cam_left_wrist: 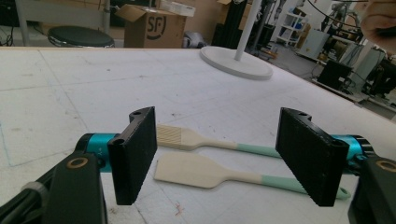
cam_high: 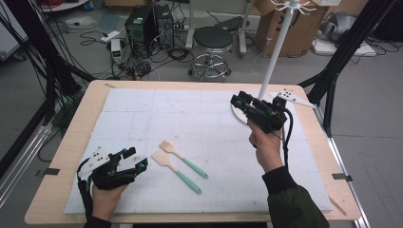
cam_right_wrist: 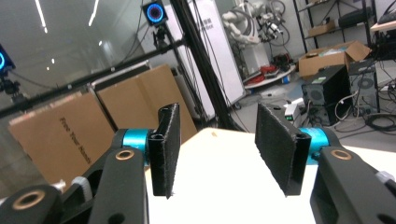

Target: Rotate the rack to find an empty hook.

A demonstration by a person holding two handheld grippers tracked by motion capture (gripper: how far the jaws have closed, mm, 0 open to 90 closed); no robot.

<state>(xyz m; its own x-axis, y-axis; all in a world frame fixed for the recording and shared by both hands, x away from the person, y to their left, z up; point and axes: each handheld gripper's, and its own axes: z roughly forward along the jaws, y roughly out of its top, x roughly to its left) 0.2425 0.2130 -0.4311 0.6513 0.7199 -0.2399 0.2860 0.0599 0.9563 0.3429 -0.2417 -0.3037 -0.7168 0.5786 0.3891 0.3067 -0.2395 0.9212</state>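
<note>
Spatulas [cam_high: 178, 164] lie untouched on the mat [cam_high: 142, 123], the left gripper [cam_high: 135, 159] wide open beside them, the right gripper [cam_high: 240, 102] open, empty, well apart.

Two silicone utensils lay flat on the white mat, near edge, left of centre. The brush [cam_high: 182, 156], cream ribbed head and mint-green handle, sat farther off. The spatula [cam_high: 175, 171], plain cream blade and mint handle, lay just nearer. They lay parallel, close together, not touching; heads pointed far-left, handles near-right.
</note>
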